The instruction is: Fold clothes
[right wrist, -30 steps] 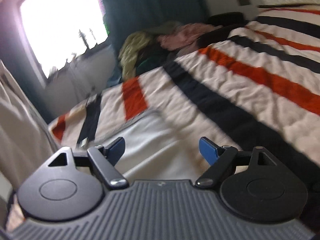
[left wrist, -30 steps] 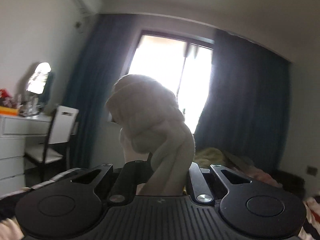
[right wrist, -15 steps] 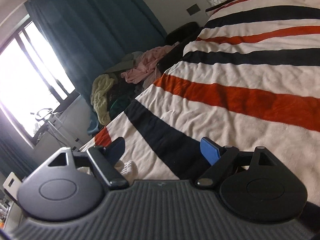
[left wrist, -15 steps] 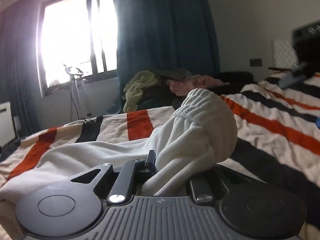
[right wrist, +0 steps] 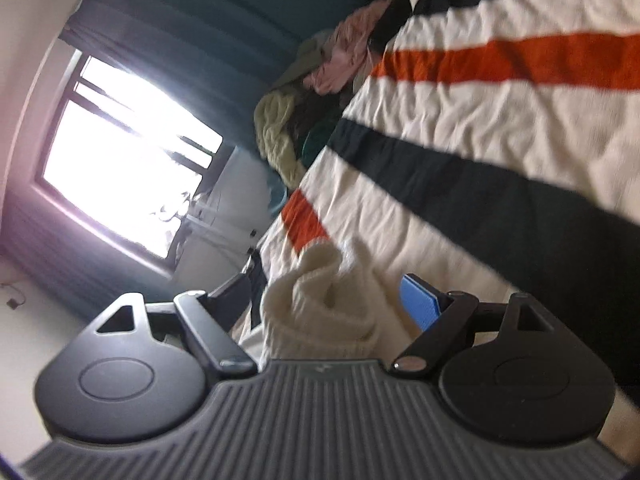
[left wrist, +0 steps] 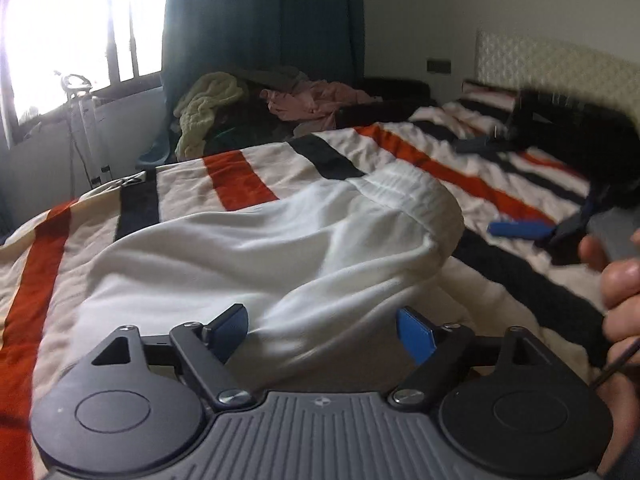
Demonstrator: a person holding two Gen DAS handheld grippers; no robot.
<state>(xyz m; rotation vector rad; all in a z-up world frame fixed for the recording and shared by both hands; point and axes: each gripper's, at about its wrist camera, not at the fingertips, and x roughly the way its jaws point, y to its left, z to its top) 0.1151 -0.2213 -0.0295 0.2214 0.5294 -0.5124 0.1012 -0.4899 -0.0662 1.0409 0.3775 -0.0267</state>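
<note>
A white garment (left wrist: 256, 256) with a ribbed elastic band lies spread on the striped bedspread (left wrist: 240, 176). My left gripper (left wrist: 324, 332) is open just above its near edge, holding nothing. My right gripper (right wrist: 332, 300) is open and tilted sideways, with a bunched ribbed end of the white garment (right wrist: 320, 300) lying between its fingers, ungripped. The right gripper also shows at the right of the left wrist view (left wrist: 520, 230), held in a hand, blurred.
A pile of yellow, pink and dark clothes (left wrist: 256, 108) sits beyond the bed's far edge, under dark blue curtains (left wrist: 264, 16). A bright window (left wrist: 72, 32) is at the left. The bed's padded headboard (left wrist: 552, 60) is at the right.
My left gripper lowered the white garment from up in the air onto the bed and opened, letting it go. My right gripper rolled sideways and came over the garment's ribbed end.
</note>
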